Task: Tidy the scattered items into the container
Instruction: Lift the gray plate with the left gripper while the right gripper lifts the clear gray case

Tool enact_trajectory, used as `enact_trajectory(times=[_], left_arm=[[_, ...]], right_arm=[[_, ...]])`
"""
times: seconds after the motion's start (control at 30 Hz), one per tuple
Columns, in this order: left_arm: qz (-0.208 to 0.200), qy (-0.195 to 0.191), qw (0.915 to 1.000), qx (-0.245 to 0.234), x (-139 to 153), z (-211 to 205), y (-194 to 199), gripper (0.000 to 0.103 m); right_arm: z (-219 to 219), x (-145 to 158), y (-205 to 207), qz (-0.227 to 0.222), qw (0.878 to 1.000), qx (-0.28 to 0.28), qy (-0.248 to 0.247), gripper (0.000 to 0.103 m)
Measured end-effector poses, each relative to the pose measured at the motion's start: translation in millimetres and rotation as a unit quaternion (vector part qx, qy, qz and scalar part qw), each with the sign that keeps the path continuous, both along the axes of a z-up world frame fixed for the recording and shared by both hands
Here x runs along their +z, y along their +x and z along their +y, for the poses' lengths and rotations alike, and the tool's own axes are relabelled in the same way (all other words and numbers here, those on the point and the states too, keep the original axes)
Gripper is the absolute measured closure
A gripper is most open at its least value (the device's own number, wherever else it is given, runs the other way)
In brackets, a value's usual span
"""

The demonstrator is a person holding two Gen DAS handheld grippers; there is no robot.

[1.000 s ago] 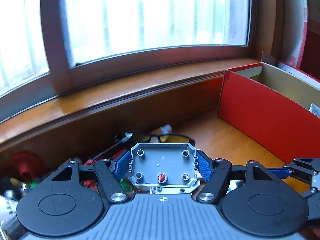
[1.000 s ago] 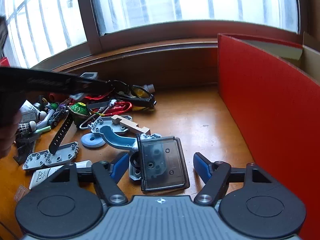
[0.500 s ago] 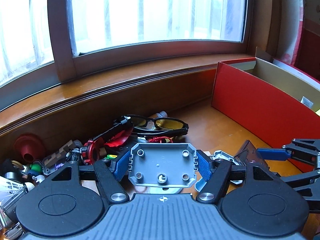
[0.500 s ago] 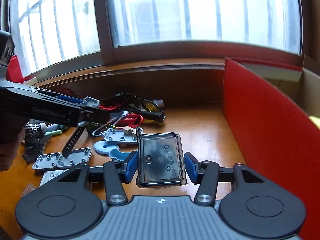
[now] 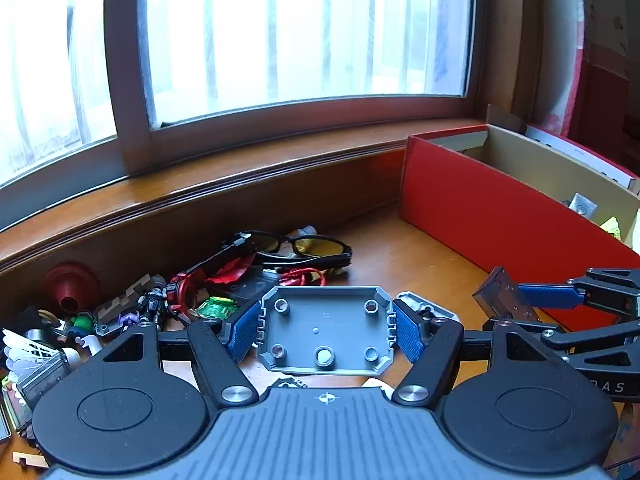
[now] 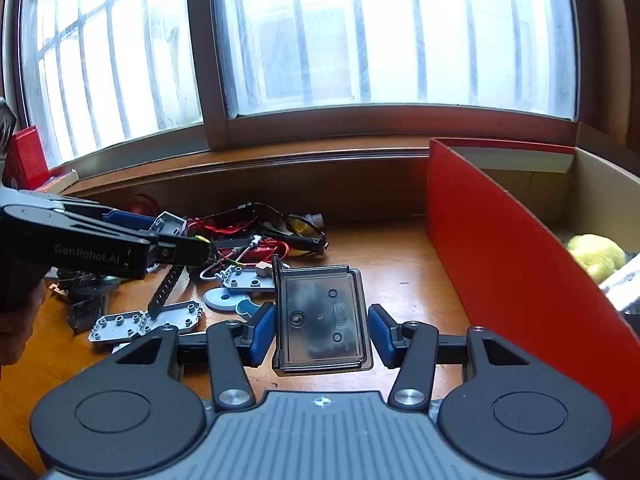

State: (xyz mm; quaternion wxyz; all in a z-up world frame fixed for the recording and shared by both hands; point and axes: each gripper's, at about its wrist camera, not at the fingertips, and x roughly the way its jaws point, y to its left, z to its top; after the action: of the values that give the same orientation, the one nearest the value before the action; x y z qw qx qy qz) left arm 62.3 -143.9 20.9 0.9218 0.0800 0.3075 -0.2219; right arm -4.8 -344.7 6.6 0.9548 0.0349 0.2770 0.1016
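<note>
My left gripper (image 5: 326, 334) is shut on a grey plastic plate (image 5: 326, 330) with round studs, held above the wooden table. My right gripper (image 6: 322, 330) is shut on a smoky clear plastic case (image 6: 320, 320), also lifted; it shows at the right of the left wrist view (image 5: 502, 300). The red cardboard box (image 6: 500, 248) with a brown inside stands to the right, and a yellow soft item (image 6: 596, 254) lies in it. The left gripper shows at the left of the right wrist view (image 6: 172, 226).
A pile of small items lies against the window ledge: black glasses with yellow lenses (image 5: 296, 246), a red funnel (image 5: 70, 286), shuttlecocks (image 5: 24, 354), a grey studded strip (image 6: 144, 320), a pale blue disc (image 6: 224, 300). The wooden ledge (image 5: 240, 176) runs behind.
Both grippers have risen with their items. The right gripper closed on the clear case and lifted it off the table. More of the box interior shows now.
</note>
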Motion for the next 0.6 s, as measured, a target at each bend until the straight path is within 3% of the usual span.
enact_trajectory(times=[0.6], left_arm=[[-0.062, -0.017, 0.9978, -0.017, 46.3, -66.8, -21.8, 0.034]], right_arm=[[-51.3, 48.5, -29.8, -0.040, 0.999, 0.010, 0.024, 0.050]])
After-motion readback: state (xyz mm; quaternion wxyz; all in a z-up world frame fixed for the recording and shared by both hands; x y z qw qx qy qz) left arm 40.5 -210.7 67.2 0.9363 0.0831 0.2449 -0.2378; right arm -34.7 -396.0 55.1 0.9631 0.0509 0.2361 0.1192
